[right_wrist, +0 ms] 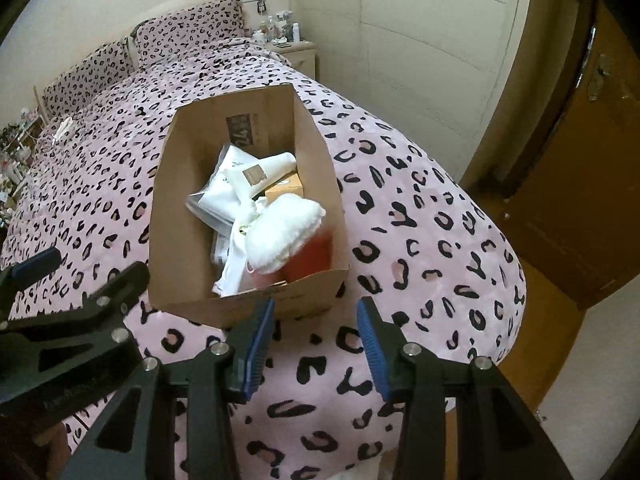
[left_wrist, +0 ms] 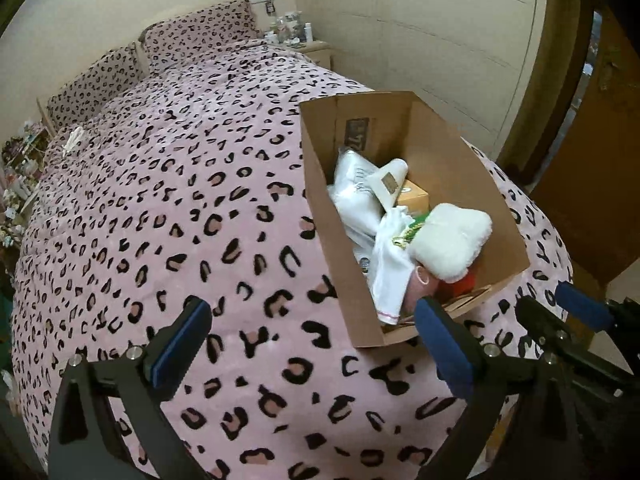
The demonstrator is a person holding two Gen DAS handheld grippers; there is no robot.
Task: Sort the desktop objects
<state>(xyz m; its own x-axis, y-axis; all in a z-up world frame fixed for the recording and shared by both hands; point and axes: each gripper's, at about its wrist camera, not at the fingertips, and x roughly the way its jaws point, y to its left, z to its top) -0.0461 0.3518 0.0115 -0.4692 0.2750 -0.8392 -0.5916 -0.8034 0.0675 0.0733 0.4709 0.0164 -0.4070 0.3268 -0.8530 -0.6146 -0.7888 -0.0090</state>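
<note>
We're hovering at frame bottom, left gripper (left_wrist: 312,340) wide open, right gripper (right_wrist: 316,344) part-open, both empty; next, probably reach into brown cardboard box (right_wrist: 180,216) for fluffy white plush (right_wrist: 284,232).

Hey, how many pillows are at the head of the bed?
2. One pillow leans against the headboard nearer the nightstand; the other pillow sits beside it, toward the cluttered shelf. More could be hidden under the blanket.
</note>
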